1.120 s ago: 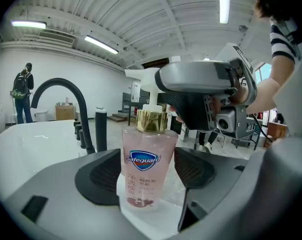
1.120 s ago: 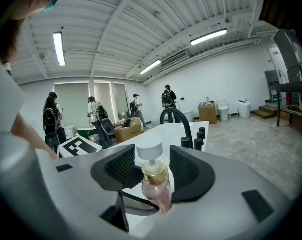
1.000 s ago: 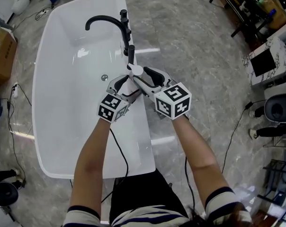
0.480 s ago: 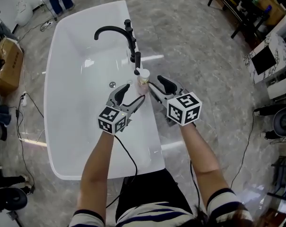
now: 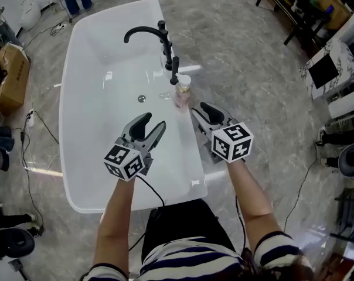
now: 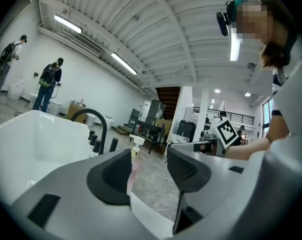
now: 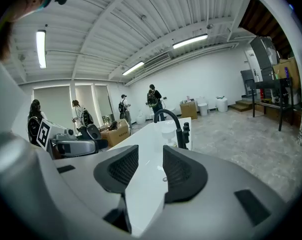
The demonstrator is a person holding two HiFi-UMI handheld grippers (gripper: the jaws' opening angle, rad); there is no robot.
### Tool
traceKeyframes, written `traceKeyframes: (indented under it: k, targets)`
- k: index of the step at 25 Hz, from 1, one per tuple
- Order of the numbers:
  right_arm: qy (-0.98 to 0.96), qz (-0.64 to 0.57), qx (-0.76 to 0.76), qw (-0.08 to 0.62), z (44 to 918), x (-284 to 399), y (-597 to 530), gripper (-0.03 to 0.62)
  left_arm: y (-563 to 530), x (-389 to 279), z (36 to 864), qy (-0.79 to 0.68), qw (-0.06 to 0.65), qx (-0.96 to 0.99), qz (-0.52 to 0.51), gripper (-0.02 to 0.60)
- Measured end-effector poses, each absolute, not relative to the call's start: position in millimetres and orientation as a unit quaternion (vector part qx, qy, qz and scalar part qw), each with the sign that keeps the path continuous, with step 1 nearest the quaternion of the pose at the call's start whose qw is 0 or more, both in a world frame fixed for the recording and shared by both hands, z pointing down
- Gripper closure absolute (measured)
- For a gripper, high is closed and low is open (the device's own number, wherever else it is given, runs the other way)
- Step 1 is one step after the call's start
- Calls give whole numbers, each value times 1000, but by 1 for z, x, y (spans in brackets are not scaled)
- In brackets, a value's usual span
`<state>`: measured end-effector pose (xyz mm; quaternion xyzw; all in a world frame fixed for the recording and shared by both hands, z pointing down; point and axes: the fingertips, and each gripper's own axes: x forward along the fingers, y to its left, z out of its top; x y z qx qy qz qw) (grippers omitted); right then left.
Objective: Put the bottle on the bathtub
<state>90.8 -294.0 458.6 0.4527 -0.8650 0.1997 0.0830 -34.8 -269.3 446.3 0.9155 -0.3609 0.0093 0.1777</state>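
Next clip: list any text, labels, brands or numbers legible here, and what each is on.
No text can be read in any view.
Bottle: label too small and blurred to read.
Left marker cube and right marker cube: black-and-white square patterns only, no letters or digits.
Cardboard box: no legible print.

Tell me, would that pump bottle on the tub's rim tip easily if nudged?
Probably yes: the bottle looks tall and narrow, with a pump head on top, and stands on the narrow rim, so a sideways push could topple it. Its pale body seems plastic, likely light. The glossy rim may let it slide.
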Motion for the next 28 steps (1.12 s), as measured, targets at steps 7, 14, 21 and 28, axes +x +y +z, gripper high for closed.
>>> traceKeyframes:
  k: [7, 14, 21, 28]
  targets:
    - [-860, 215, 458, 74, 453, 74, -265, 439, -243, -53, 428, -374, 178, 910, 23, 414]
    - [-853, 223, 469, 58, 446, 70, -244, 454, -220, -67, 423, -392, 205, 897, 16, 460]
    - [-849, 233, 471, 54, 440, 65, -215, 489, -193, -75, 423, -417, 234, 878, 9, 499]
    - [-841, 250, 477, 54, 444, 58, -188, 531, -175, -81, 422, -425, 253, 869, 16, 514]
